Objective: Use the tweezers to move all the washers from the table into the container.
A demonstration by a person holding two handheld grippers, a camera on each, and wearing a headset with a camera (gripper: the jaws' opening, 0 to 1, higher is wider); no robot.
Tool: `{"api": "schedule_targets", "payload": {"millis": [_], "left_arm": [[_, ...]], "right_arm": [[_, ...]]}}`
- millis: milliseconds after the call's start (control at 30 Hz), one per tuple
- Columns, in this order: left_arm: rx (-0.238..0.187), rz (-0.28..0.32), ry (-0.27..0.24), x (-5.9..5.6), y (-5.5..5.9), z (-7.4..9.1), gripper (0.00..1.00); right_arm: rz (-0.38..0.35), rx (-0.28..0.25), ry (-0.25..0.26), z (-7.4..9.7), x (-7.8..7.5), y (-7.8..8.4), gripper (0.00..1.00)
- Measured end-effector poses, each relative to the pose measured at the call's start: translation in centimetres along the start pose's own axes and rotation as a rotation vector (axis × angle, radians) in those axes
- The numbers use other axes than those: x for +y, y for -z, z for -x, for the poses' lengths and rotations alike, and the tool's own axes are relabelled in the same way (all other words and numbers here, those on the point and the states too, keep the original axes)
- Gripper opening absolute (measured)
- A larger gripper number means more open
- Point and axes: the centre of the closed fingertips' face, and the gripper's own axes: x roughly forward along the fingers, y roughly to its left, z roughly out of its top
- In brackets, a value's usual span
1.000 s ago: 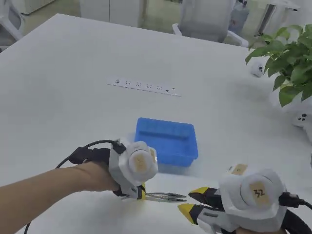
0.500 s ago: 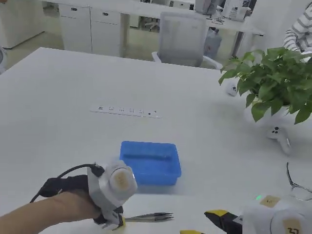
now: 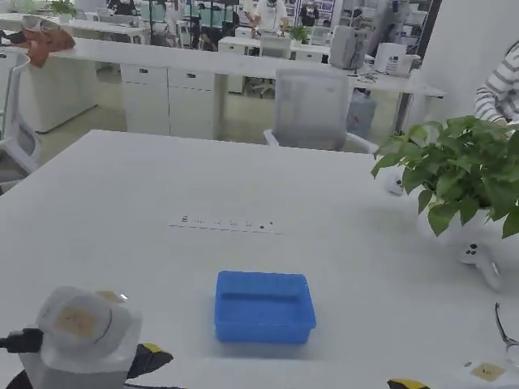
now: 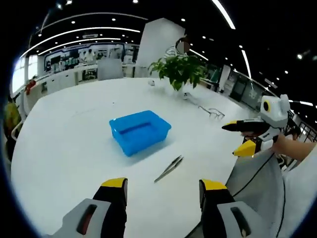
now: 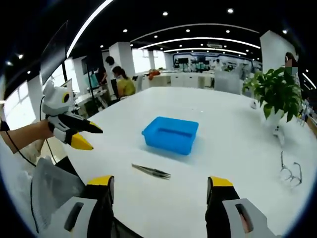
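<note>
The tweezers have left the left gripper and now lie flat on the table, just short of the container. That gripper and the right gripper hang back by the near edge, jaws wide and empty. Any washers are too small to make out. The step in hand looks like regrasping the tweezers, which calls for a low, careful pinch. There is bare tabletop all around, with glasses well off to the right.

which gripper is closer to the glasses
Right. The glasses lie close ahead of the right gripper, off to its right; from the left gripper they lie far off, beyond the tweezers.
</note>
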Motion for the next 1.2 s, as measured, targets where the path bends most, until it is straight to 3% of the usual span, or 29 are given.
{"api": "schedule_targets", "payload": {"millis": [67,167,300,367,433,567,733,1200], "left_arm": [[0.002,-0.009,-0.025,-0.3,0.3,1.0,0.62],[-0.026,-0.020,-0.102,0.1,0.3,2.1,0.71],[-0.103,-0.037,-0.202,0.8,-0.1,3.2,0.78],[-0.118,-0.032,-0.224,1.1,0.5,3.2,0.79],[-0.120,-0.009,-0.239,1.4,0.9,3.1,0.86],[-0.150,0.003,-0.252,1.7,1.0,3.0,0.93],[-0.150,0.007,-0.280,2.0,1.3,3.0,0.98],[-0.106,0.030,-0.270,1.8,2.8,2.4,0.99]], "right_arm": [[0.006,-0.007,0.022,0.2,-0.4,0.1,0.85],[-0.003,-0.032,0.037,0.6,-0.7,0.2,0.91],[-0.021,-0.039,0.046,0.8,-0.9,0.3,0.98],[-0.030,-0.041,0.040,0.8,-0.8,0.4,0.99],[-0.033,-0.046,0.041,0.8,-0.9,0.2,0.99],[-0.021,-0.043,0.045,0.7,-0.9,0.3,0.99],[-0.017,-0.039,0.052,0.7,-1.0,0.6,0.97],[0.001,-0.029,0.057,0.5,-1.0,0.8,0.99]]}}
